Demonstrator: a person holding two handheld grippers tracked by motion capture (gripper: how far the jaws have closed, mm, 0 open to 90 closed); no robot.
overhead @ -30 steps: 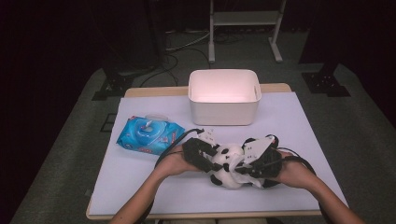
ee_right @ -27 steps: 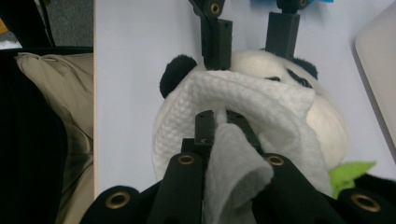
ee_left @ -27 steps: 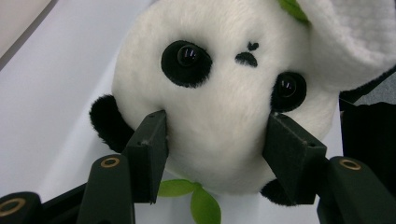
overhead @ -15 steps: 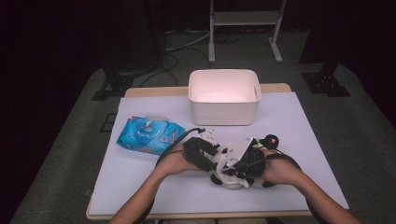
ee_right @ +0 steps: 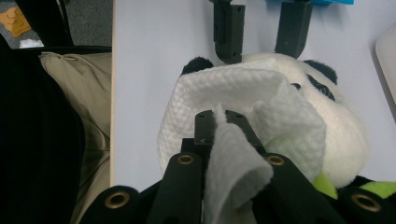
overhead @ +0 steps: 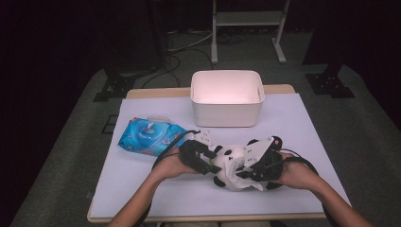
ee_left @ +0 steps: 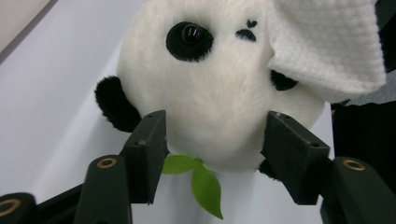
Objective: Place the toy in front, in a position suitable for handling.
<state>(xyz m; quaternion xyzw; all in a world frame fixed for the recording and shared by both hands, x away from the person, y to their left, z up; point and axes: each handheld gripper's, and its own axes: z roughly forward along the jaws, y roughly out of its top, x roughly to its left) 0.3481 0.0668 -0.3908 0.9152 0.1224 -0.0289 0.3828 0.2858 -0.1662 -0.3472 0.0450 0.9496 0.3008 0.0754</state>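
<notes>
Left gripper (overhead: 201,153) has the panda plush (ee_left: 210,93) between its jaws, pads pressing into the fur on both sides of the body, so it is clamped on the toy. Those jaws have just closed in a touch further, with the plush between them the whole time; I read that as the grip firming up, not a release.

Right gripper (ee_right: 223,122) has its jaws together on a fold of the white wipe (ee_right: 243,100). The rest of the sheet is draped over the panda's head, just ahead of my right jaws.

Change from a second ago: in the high view my right gripper (overhead: 257,161) has come in from beside the plush until it is right against it, and the wipe now lies on the head instead of hanging off to the side. The left hand has barely shifted.

Meaning: contact is made and the toy is braced, so I judge the wiping stroke is what's in hand now. Next move needs the left clamp to hold while the right drags cloth across the fur; the risk is the wipe slipping out of the pinch.

Blue wipes pack (overhead: 150,137) sits beyond my left jaws, white bin (overhead: 227,109) well past both, neither touched.
</notes>
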